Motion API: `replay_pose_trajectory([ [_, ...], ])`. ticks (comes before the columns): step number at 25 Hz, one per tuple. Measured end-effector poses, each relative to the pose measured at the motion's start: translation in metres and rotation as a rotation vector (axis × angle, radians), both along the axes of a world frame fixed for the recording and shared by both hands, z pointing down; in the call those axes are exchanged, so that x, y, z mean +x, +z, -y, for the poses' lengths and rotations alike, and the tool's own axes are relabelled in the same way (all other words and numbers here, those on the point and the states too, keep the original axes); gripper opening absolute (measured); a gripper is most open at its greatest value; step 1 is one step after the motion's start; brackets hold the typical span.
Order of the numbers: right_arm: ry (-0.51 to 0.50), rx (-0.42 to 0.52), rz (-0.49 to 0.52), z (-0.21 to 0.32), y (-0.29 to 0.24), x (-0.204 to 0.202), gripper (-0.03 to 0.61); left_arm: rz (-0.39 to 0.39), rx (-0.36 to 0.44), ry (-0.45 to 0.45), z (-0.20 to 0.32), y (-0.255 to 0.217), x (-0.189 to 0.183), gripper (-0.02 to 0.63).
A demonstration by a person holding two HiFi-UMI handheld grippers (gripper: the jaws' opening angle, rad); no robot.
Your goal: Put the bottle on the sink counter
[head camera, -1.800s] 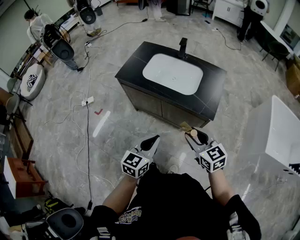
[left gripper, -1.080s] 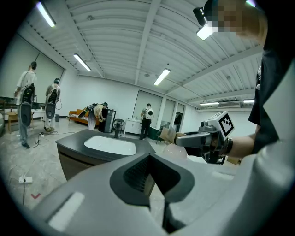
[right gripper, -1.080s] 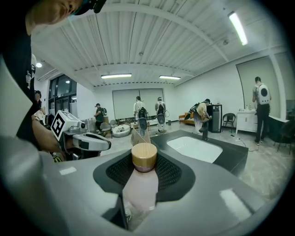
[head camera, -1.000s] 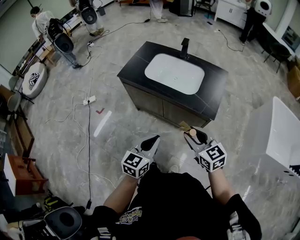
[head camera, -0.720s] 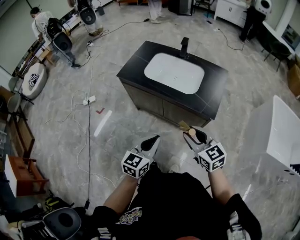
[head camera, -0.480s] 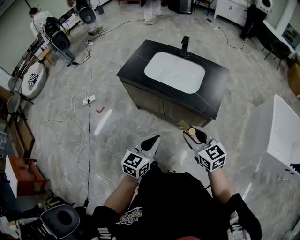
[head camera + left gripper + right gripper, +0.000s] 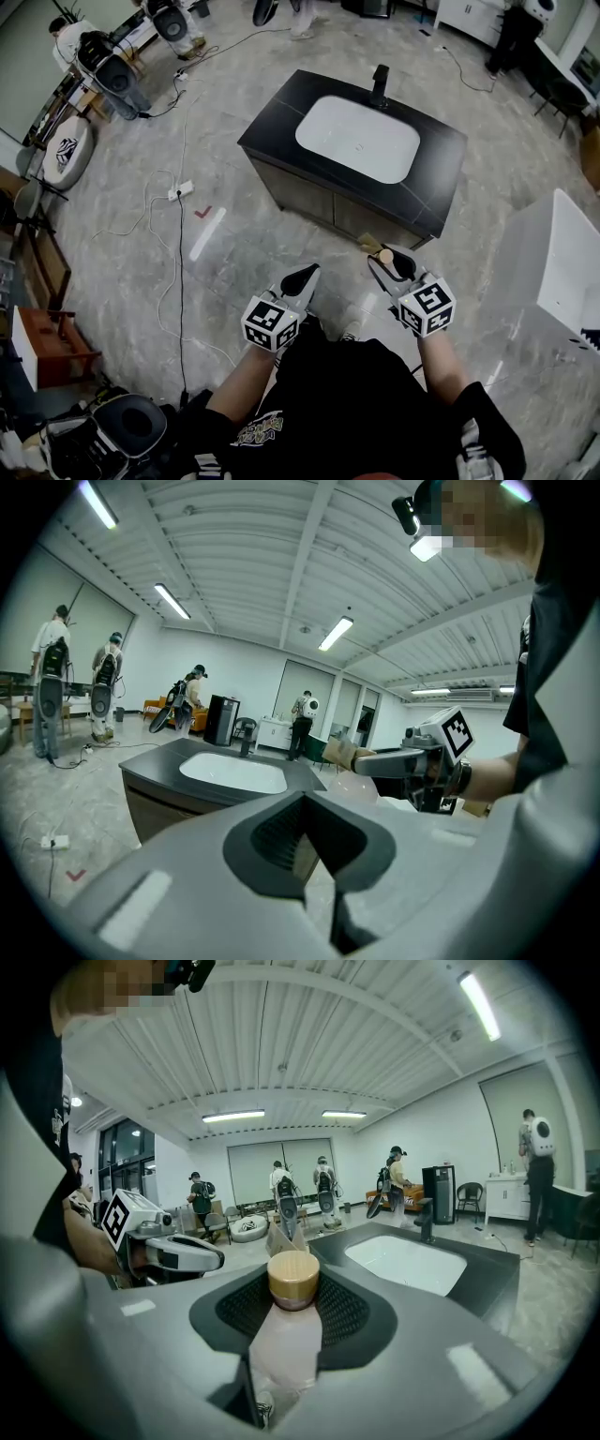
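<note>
**Left gripper** (image 7: 302, 277): near, left of the person's midline. Jaws closed on each other with nothing between them. Held level, pointing to the counter.

**Right gripper** (image 7: 392, 266): near, right, level with the left one and well apart from it. Jaws parted only by the bottle's width and clamped on its body, one ribbed pad on each side.

**Bottle** (image 7: 284, 1340): in the right gripper, over the floor, short of the counter. Small, with a pale pink body and a tan cap (image 7: 293, 1277) clear of the jaws at the far end. Probably light, stiff and smooth-walled, so it may slide in the pads if tipped. Whether it is glass or plastic cannot be told, so treat it as breakable. The best hold is on the body below the cap, as now, so the base stays free for setting down.

**Sink counter** (image 7: 281, 131): farther off, black top on a cabinet, bare in the parts that show. The near edge is the closest landing spot.

**Basin** (image 7: 358, 138): white, set into the counter's middle.

**Tap** (image 7: 379, 84): black, at the far edge.
</note>
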State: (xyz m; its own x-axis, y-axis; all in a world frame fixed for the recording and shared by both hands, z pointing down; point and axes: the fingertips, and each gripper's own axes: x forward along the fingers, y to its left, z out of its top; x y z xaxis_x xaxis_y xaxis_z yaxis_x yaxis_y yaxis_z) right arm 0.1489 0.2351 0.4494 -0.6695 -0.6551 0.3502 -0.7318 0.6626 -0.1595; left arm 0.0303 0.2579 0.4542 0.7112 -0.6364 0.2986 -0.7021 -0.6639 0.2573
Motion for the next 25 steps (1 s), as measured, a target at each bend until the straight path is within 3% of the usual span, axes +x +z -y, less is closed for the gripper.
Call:
replay_pose_trajectory([
  [25, -0.004, -0.041, 0.005, 0.082, 0.009, -0.070, 0.164, -0.016, -0.024, -0.043, 0.075, 0.006, -0.076, 0.000],
])
